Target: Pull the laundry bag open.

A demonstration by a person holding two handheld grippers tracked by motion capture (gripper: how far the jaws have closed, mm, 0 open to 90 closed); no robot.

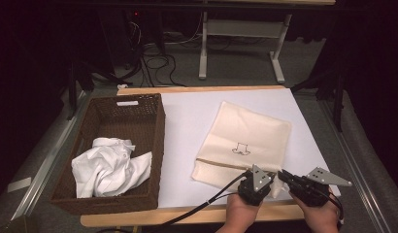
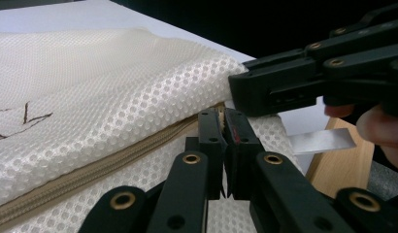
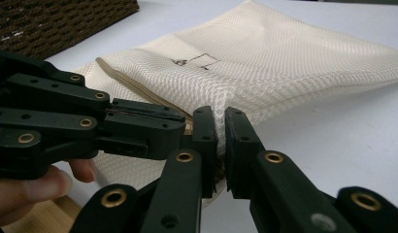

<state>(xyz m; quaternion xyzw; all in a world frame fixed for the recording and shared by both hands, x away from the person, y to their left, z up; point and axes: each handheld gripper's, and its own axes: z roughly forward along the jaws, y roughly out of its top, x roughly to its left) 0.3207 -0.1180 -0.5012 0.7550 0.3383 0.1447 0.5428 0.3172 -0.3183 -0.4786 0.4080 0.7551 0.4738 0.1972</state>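
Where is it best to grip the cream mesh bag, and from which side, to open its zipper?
Grip the mesh bag at its near right corner, where the zipper ends, coming low from the table's near edge. The bag lies flat, so only edges offer a pinchable fold. The left gripper and right gripper are both shut on it there.

A wooden table (image 1: 139,91) carries the scene, most of its top covered by a white sheet (image 1: 187,121) that leaves bare wood showing along the far and near edges. On the left side a dark brown wicker basket (image 1: 157,145) rests on the table, overlapping the sheet's left edge. To the right of it, near the front edge, a cream mesh bag (image 1: 245,136) with a zipper and a small dark printed mark lies flat on the sheet.
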